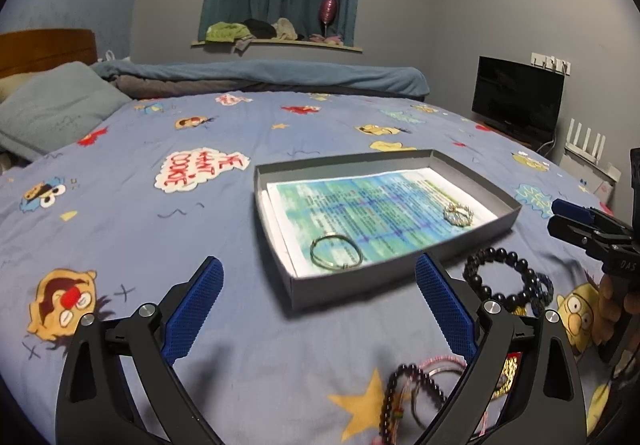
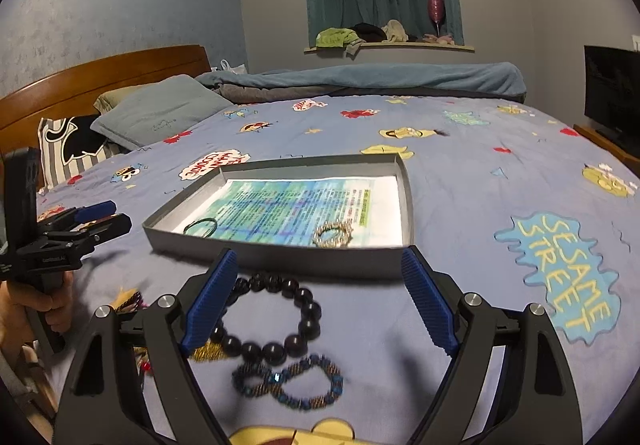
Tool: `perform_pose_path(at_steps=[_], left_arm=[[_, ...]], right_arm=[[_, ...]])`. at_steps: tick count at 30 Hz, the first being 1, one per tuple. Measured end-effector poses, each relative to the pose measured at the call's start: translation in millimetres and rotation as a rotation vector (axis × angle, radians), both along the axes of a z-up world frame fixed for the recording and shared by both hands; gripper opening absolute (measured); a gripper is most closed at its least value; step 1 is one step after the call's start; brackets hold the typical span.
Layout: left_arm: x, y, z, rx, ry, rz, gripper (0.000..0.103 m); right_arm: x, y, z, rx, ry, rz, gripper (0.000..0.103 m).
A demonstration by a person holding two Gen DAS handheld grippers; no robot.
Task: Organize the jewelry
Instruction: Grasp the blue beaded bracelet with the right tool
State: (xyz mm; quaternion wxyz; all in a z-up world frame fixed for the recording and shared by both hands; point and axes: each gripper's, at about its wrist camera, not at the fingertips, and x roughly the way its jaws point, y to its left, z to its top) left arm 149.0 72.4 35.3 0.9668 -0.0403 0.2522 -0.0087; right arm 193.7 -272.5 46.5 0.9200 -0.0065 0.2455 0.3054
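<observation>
A shallow grey box [image 1: 360, 277] lined with a printed sheet lies on the bed; it holds a thin metal bangle [image 1: 335, 251] and a gold beaded bracelet [image 1: 458, 214]. The same box [image 2: 280, 263], bangle [image 2: 201, 226] and gold bracelet [image 2: 333, 235] show in the right wrist view. My left gripper [image 1: 318, 309] is open and empty, just in front of the box. My right gripper [image 2: 318, 295] is open and empty over a black bead bracelet [image 2: 276, 319] and a twisted blue bead bracelet [image 2: 288, 383]. The black bracelet [image 1: 502, 277] lies right of the left gripper.
Pink string and dark red bead bracelets [image 1: 416, 389] lie under the left gripper. A gold piece [image 2: 206, 353] lies by the black beads. The bed has a blue cartoon sheet [image 1: 160, 229], pillows [image 2: 156, 117] and a folded blanket [image 1: 260, 75]. A TV [image 1: 516, 99] stands at the right.
</observation>
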Motion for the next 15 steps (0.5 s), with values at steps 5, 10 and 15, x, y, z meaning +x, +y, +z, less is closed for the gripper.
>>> perform_pose_path(at_steps=[5, 10, 15], left_arm=[[-7, -2, -6, 0.005, 0.014, -0.015, 0.096], [-11, -11, -10, 0.014, 0.022, -0.04, 0.096], [-10, -24, -10, 0.025, 0.017, -0.081, 0.096]], right_arm=[[-13, -6, -5, -0.014, 0.016, 0.001, 0.083], [-25, -6, -17, -0.061, 0.042, 0.014, 0.082], [-30, -3, -28, -0.108, 0.071, 0.034, 0.08]])
